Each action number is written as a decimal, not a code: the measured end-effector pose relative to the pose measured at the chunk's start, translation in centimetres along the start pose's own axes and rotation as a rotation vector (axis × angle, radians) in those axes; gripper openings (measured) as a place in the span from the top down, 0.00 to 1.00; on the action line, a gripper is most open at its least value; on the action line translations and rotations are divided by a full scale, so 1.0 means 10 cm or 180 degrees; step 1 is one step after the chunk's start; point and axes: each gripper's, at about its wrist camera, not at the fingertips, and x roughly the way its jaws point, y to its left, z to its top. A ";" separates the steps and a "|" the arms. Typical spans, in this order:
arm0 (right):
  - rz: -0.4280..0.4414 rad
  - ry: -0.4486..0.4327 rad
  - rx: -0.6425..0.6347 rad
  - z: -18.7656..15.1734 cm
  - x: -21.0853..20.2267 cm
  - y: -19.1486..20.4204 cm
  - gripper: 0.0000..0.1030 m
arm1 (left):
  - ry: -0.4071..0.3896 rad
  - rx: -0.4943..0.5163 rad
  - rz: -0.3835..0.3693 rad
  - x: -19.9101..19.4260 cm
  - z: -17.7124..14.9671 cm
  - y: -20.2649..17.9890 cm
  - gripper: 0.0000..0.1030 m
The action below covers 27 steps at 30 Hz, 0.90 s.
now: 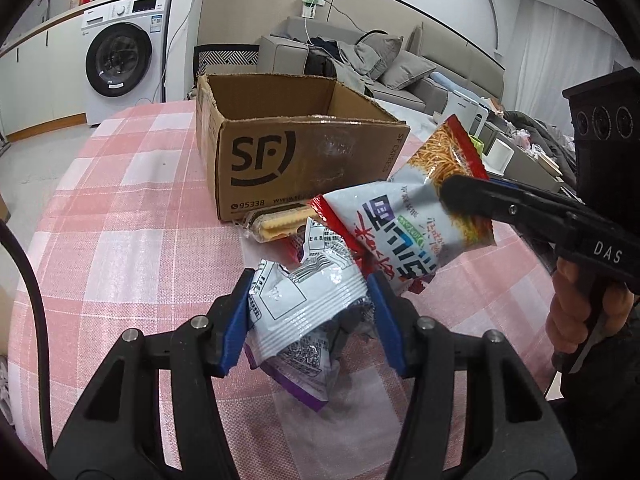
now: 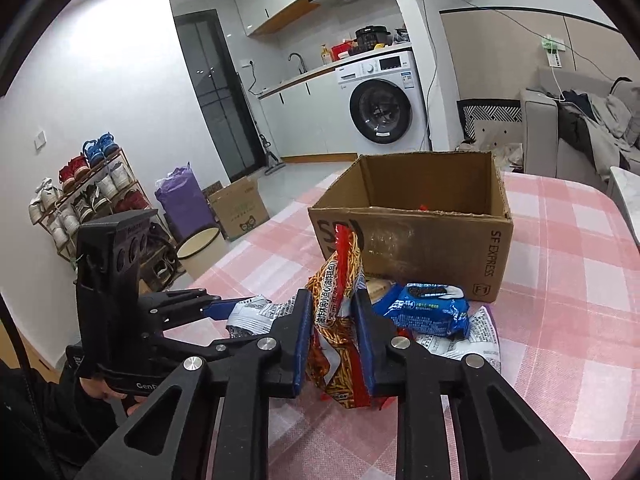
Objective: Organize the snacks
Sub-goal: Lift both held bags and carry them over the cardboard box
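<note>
My left gripper [image 1: 312,312] is shut on a white snack packet with a purple edge [image 1: 296,320], held just above the pink checked tablecloth [image 1: 120,240]. My right gripper [image 2: 332,332] is shut on a red and white bag of fried stick snacks [image 2: 340,312], lifted off the table; the same bag [image 1: 400,232] hangs to the right in the left wrist view. An open SF cardboard box [image 1: 300,152] stands behind both. A sandwich biscuit pack [image 1: 276,224], a blue cookie pack [image 2: 428,308] and another white packet [image 2: 472,340] lie in front of the box [image 2: 420,240].
The table drops off at its left edge toward the floor. A washing machine [image 2: 384,108], a sofa with clothes [image 1: 360,60], a shoe rack [image 2: 88,192] and a floor carton [image 2: 240,208] stand around the room. A hand [image 1: 576,312] grips the right tool.
</note>
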 end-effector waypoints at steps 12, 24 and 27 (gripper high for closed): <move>-0.0095 -0.0370 0.0114 0.20 -0.31 -0.07 0.80 | -0.0259 -0.0014 0.0094 -0.23 0.25 0.01 0.49; -0.0247 -0.0668 0.0201 0.57 -0.49 -0.18 0.80 | -0.0627 -0.0002 0.0209 -0.41 0.73 -0.04 0.49; -0.0287 -0.0702 0.0230 0.66 -0.49 -0.22 0.80 | -0.0690 -0.0006 0.0228 -0.42 0.84 -0.07 0.49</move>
